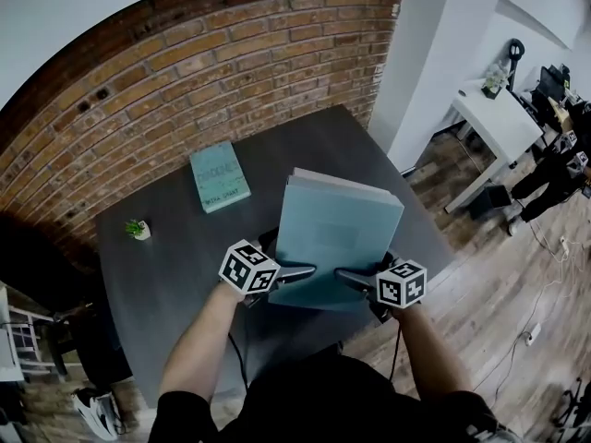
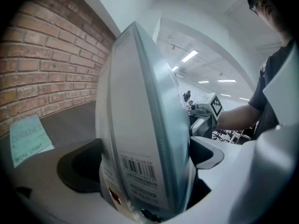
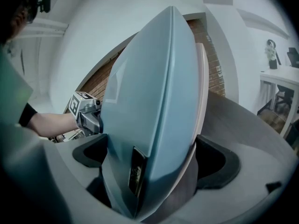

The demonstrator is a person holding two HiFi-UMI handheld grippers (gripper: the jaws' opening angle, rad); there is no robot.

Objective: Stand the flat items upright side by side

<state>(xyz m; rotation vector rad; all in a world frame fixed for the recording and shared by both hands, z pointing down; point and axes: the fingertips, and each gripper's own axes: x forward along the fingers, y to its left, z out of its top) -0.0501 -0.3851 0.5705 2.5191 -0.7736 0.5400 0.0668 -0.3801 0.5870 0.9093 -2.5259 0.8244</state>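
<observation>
A large light-blue book (image 1: 337,238) is held up over the near part of the dark grey table (image 1: 305,146), tilted, with its white page edges at the top. My left gripper (image 1: 282,273) is shut on its lower left edge and my right gripper (image 1: 355,280) on its lower right edge. In the left gripper view the book's barcoded back cover (image 2: 138,139) fills the space inside the left gripper (image 2: 145,161). The blue cover (image 3: 154,101) is clamped the same way in the right gripper (image 3: 154,161). A second, smaller teal book (image 1: 220,175) lies flat near the brick wall.
A small potted plant (image 1: 138,230) stands at the table's left side. The brick wall (image 1: 212,72) runs behind the table. A white pillar (image 1: 434,63) and a white desk (image 1: 503,118) stand to the right, over wooden floor (image 1: 499,293).
</observation>
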